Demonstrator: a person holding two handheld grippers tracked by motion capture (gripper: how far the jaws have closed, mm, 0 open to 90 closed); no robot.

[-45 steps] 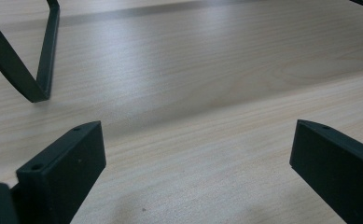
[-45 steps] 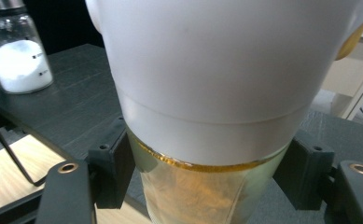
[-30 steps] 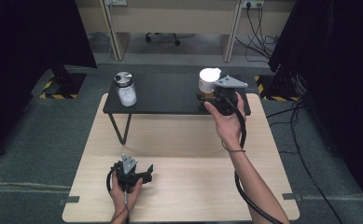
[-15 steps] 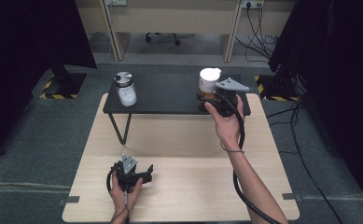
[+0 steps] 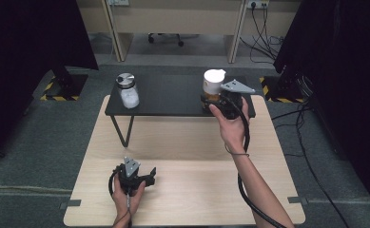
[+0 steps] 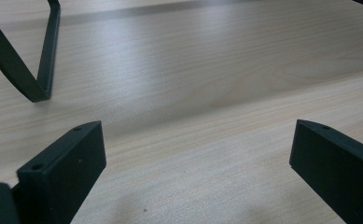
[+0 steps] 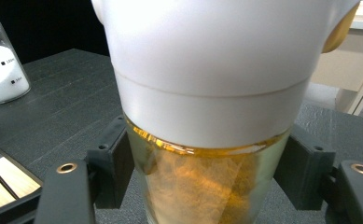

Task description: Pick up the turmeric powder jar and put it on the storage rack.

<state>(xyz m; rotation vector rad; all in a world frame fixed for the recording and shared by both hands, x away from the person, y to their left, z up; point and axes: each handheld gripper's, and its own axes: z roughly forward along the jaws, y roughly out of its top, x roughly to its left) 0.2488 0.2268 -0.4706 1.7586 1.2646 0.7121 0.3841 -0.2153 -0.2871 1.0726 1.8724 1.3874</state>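
Note:
A glass jar [image 5: 213, 83] with a wide white lid and amber contents stands at the right end of the black raised shelf [image 5: 173, 97]. My right gripper [image 5: 212, 100] is shut on it low down; in the right gripper view the jar [image 7: 216, 93] sits between the two jaws of that gripper [image 7: 212, 172], which press its glass sides. My left gripper [image 5: 140, 173] rests near the front of the wooden table [image 5: 187, 152]. In the left gripper view this gripper [image 6: 198, 154] stands open, with bare wood between its jaws.
A second glass jar [image 5: 127, 90] with a silver lid and white powder stands at the shelf's left end, also seen far left as the powder jar [image 7: 2, 65]. The shelf's black metal leg [image 6: 39, 70] stands ahead of the left gripper. Dark curtains flank the table.

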